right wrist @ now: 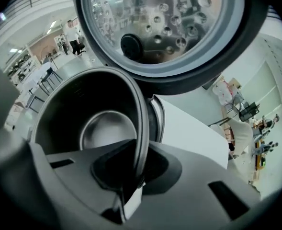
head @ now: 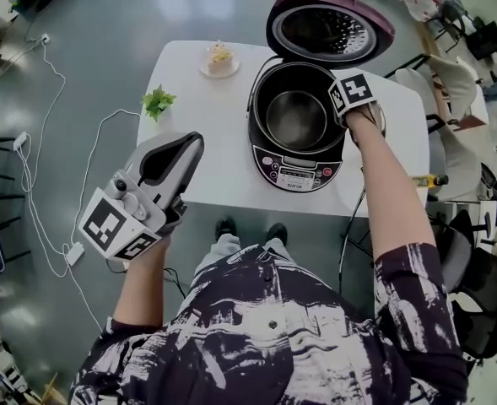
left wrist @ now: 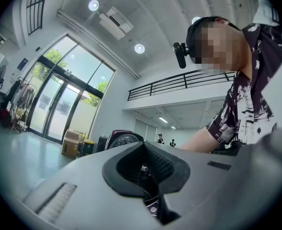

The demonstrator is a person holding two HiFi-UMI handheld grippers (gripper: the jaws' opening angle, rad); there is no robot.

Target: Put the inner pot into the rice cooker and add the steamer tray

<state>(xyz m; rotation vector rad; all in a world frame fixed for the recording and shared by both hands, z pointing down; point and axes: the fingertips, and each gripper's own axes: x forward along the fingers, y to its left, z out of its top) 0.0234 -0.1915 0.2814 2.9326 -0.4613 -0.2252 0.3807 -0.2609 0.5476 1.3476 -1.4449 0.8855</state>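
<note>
Inner pot (head: pixel 296 116) sits mouth-up inside the open cooker (head: pixel 297 174), directly below my right gripper (right wrist: pixel 141 147). Its axis runs vertical and its bright steel floor faces the head camera. Only the head view gives me the whole layout. The cooker stands on the white counter (head: pixel 197 175) with its lid (head: pixel 328 25) swung up on the far side of that gripper. My right forearm reaches over the counter's edge to the pot's right-hand rim.

That view hides the contact under the marker cube, and the right gripper view fills it in. There the jaws are pinched onto the pot's thin dark rim, which runs straight up through the pads. The pot's wall is on the inner side and the cooker's own rim just outside. Above the gripper hangs the lid's dimpled inner plate. I can't tell from either view whether the pot's base has landed.

The left gripper (head: pixel 191 146) hangs off the counter's near left edge, well apart from the cooker and pointing roughly level toward it. Its own view shows the jaws pressed together with nothing between them. Past them I see only a sliver of the cooker, my right arm and the hall windows. The pot's inside does not show there at all.
</note>
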